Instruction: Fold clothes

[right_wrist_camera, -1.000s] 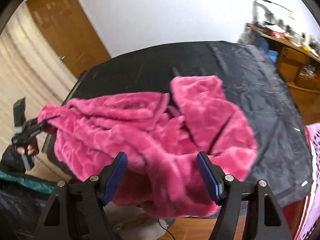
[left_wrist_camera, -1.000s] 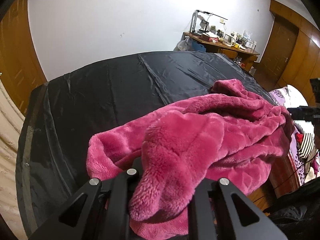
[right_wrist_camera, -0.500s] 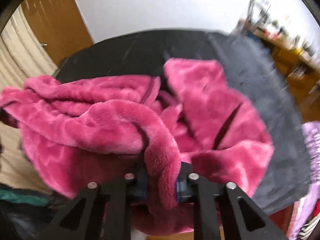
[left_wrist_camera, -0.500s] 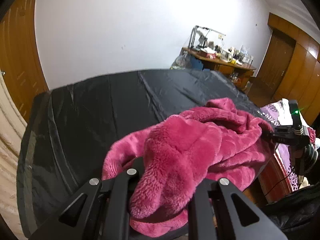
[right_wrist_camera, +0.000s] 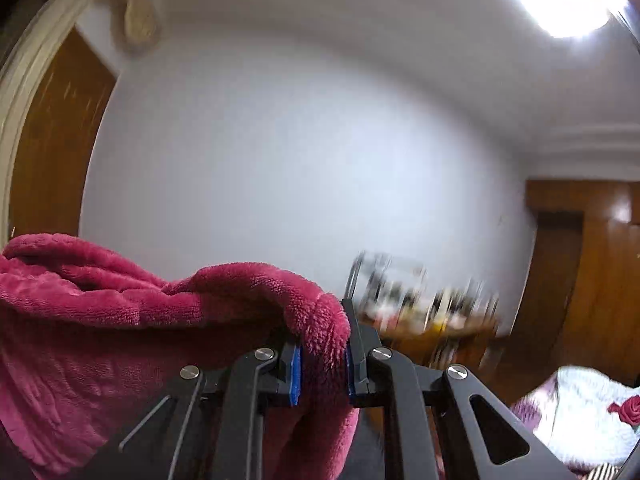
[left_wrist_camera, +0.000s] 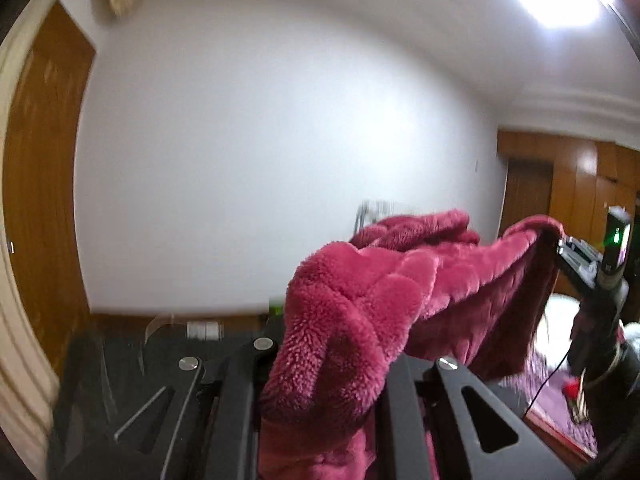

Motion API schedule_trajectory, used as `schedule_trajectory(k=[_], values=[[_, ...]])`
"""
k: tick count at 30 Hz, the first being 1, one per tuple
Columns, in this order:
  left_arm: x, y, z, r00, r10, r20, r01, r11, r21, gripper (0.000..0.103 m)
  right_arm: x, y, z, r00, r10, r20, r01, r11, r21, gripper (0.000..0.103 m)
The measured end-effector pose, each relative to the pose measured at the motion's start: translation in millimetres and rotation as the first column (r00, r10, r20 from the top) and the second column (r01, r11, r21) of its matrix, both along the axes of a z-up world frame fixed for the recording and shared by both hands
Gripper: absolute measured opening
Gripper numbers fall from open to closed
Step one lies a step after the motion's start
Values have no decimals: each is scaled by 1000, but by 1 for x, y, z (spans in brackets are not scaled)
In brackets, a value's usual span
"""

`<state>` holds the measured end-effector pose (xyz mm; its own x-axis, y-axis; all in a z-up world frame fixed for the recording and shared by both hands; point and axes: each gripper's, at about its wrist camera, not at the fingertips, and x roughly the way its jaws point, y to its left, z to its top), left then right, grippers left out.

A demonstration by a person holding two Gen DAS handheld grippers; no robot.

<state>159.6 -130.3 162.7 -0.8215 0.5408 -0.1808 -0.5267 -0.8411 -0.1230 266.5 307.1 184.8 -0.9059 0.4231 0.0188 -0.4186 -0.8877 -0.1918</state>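
Jaws of left gripper (left_wrist_camera: 324, 368) & right gripper (right_wrist_camera: 322, 364) clamp pink fleece garment (left_wrist_camera: 400, 288).

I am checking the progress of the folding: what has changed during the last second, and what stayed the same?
The right hand-held gripper, open a second ago, closed on the pink fleece garment. Both grippers then rose and tilted up, lifting the garment off the black table cover, so the views now face the wall. The left hand-held gripper kept its grip throughout.

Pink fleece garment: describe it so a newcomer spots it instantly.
Against the plain white wall, look between the two black grippers. The pink fleece garment hangs stretched in the air, one bunch in the left gripper jaws, another in the right gripper. It is the only plush magenta fabric held aloft.
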Motion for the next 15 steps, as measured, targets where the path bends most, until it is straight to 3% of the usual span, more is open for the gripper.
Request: schedule_trajectory(k=[4, 7, 8, 11, 15], values=[[38, -14, 59, 980, 29, -196, -12, 996, 88, 16, 23, -11, 55, 979, 6, -204, 5, 999, 53, 16], [66, -24, 104, 940, 61, -336, -9, 988, 154, 16, 59, -26, 87, 923, 6, -385, 36, 994, 103, 16], [77, -25, 106, 929, 67, -365, -10, 988, 156, 16, 70, -30, 94, 901, 2, -434, 53, 992, 114, 16], [95, -30, 104, 926, 19, -376, 54, 981, 185, 16, 93, -41, 115, 846, 4, -533, 82, 987, 139, 16], [99, -28, 88, 944, -88, -317, 159, 966, 204, 16, 100, -50, 140, 807, 25, -591, 95, 980, 172, 16]])
